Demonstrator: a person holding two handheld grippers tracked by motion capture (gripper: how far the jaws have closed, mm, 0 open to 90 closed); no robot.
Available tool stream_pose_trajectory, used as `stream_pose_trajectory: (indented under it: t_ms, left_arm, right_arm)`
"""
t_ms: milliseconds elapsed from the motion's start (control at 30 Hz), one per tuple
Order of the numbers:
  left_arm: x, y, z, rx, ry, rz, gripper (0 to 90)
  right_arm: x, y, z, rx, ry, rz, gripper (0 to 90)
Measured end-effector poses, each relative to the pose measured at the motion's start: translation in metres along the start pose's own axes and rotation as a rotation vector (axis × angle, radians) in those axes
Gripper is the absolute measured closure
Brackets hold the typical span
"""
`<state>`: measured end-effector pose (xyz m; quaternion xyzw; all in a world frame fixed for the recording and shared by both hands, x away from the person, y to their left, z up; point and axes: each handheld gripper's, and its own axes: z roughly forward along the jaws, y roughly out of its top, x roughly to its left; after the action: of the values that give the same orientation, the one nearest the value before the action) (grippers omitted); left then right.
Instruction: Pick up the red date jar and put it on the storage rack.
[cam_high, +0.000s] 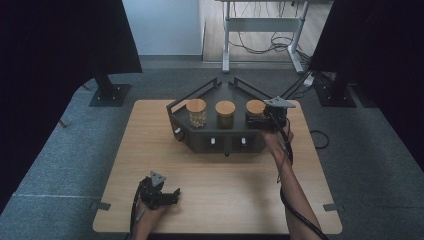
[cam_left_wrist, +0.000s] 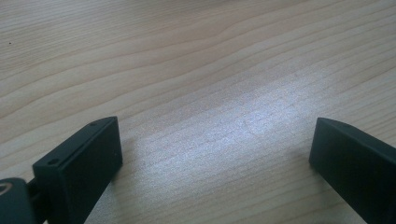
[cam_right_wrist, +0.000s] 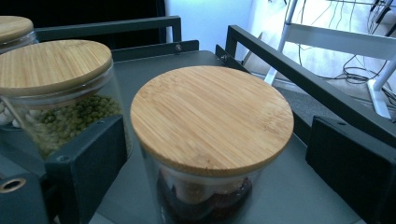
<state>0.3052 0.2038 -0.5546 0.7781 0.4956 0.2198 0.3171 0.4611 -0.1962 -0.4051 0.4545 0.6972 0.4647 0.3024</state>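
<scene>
The right gripper (cam_high: 264, 119) is sitting at the right-hand end of the dark rack (cam_high: 200, 142), its jaws standing wide on either side of the red-bean jar (cam_right_wrist: 210, 140). In the right gripper view there is a clear gap between each black pad and the glass, so nothing is being squeezed: the jar is standing free on the rack's grey deck, its bamboo lid (cam_right_wrist: 212, 116) seated flat on top. That jar is occupying the rightmost spot on the rack, with the green-bean jar (cam_high: 225, 114) just beside it in the middle and the pale-bean jar (cam_high: 196, 112) at the left end. All three are sitting upright in a row.

Well in front of the rack, near the table's (cam_high: 150, 130) front edge, the left gripper (cam_high: 169, 195) is resting low over bare wood. In the left gripper view its jaws are spread far apart and are holding nothing, just wood grain between them.
</scene>
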Motion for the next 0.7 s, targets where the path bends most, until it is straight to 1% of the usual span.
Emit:
stream_pose_trajectory:
  t_ms: [367,467,567,700]
  left_arm:
    - [0.000,0.000,0.000,0.000,0.000,0.000,2.2]
    - [0.000,0.000,0.000,0.000,0.000,0.000,2.2]
    - [0.000,0.000,0.000,0.000,0.001,0.002,2.2]
    - [0.000,0.000,0.000,0.000,0.001,0.002,2.2]
  right_arm:
    - [0.002,0.000,-0.007,-0.015,0.004,-0.010,5.1]
    - [0.003,0.000,-0.012,-0.028,0.006,-0.016,5.1]
    - [0.004,-0.001,-0.015,-0.028,0.003,-0.022,5.1]
    - [0.003,-0.003,-0.019,-0.027,0.004,-0.015,5.1]
